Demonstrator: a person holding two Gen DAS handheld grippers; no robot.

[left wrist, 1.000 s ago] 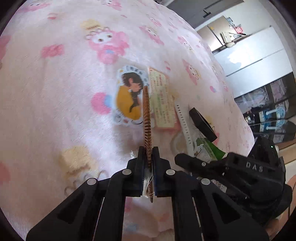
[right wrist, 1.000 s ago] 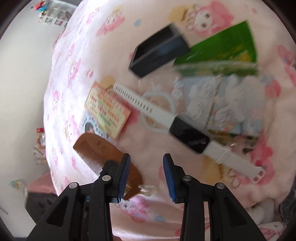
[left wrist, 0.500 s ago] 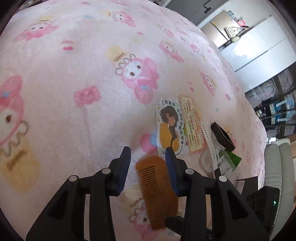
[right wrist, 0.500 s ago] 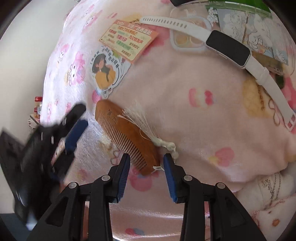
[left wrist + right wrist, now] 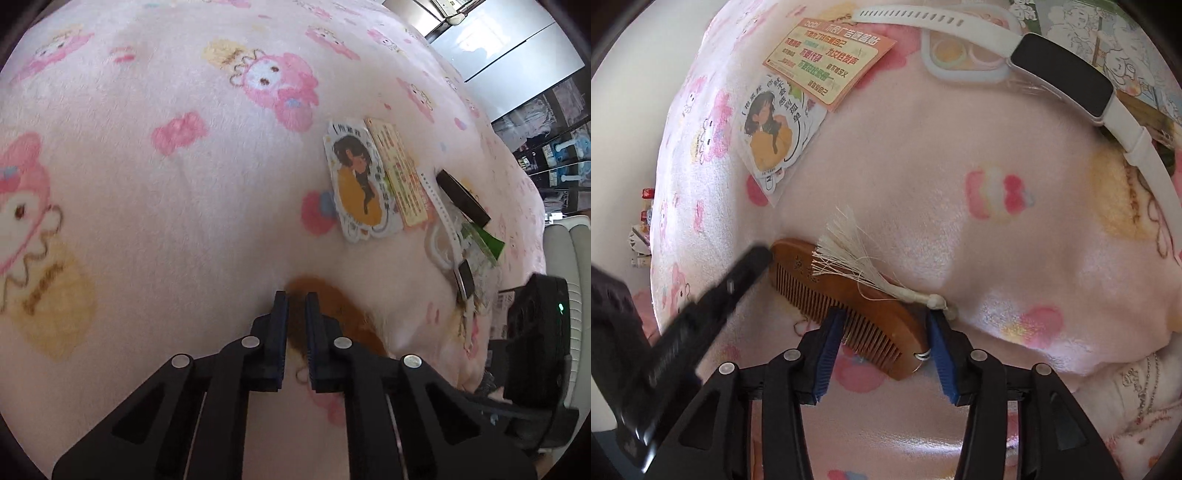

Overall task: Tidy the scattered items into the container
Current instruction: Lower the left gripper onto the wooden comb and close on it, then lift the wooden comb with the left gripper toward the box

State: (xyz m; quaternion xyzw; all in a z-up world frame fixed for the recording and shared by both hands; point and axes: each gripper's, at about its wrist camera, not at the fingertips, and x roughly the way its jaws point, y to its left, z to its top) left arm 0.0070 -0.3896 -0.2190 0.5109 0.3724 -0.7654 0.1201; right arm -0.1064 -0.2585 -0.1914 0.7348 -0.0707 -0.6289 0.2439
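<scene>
While the wooden comb lies flat on the pink cartoon blanket, both grippers are down at it. The right gripper has its blue pads on either side of the comb's ring end; its jaws have just been opening wider and stand apart, and they do not press the wood. A pale tassel is spread over the back of the comb. The left gripper has just been closing and its jaws are now nearly together; in the right wrist view its tip meets the far end of the comb, but I cannot tell if it pinches it. Farther on the blanket lie a girl sticker, an orange card and a white smart band. No container shows in either view.
</scene>
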